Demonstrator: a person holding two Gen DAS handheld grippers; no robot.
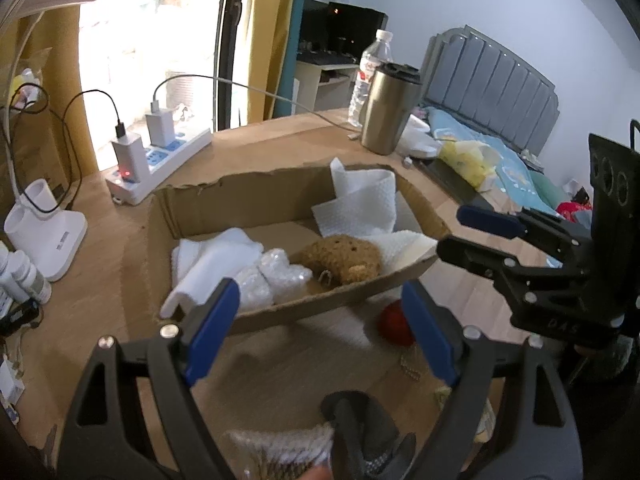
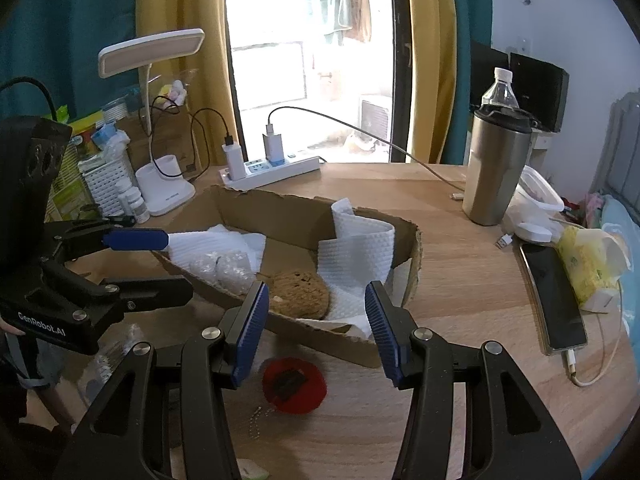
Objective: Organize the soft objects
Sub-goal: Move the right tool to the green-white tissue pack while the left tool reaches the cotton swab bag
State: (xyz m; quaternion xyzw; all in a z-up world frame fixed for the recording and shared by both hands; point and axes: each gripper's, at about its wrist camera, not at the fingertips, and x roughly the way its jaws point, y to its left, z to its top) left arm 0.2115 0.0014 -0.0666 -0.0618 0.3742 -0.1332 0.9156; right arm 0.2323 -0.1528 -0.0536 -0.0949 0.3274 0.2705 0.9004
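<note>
A torn cardboard box [image 1: 280, 312] [image 2: 320, 336] lies on the wooden desk. It holds a folded white cloth [image 1: 212, 260], bubble wrap [image 1: 276, 276] [image 2: 224, 268], a brown fuzzy sponge [image 1: 340, 258] [image 2: 300, 294] and a paper towel [image 1: 360, 204] [image 2: 360, 248]. A red soft ball [image 1: 394, 322] [image 2: 294, 384] rests on the desk in front of the box. My left gripper [image 1: 320, 320] [image 2: 168, 260] hovers open before the box's near wall, empty. My right gripper [image 2: 316, 308] [image 1: 452, 232] stands open above the red ball, nothing between its pads.
A power strip [image 2: 276, 168] with chargers, a lamp base [image 2: 164, 192] and small bottles sit behind the box. A steel tumbler [image 2: 496, 172], water bottle [image 2: 500, 88], phone [image 2: 556, 296] and tissue pack [image 2: 588, 268] stand at the right. A mesh-wrapped item [image 1: 276, 452] lies near me.
</note>
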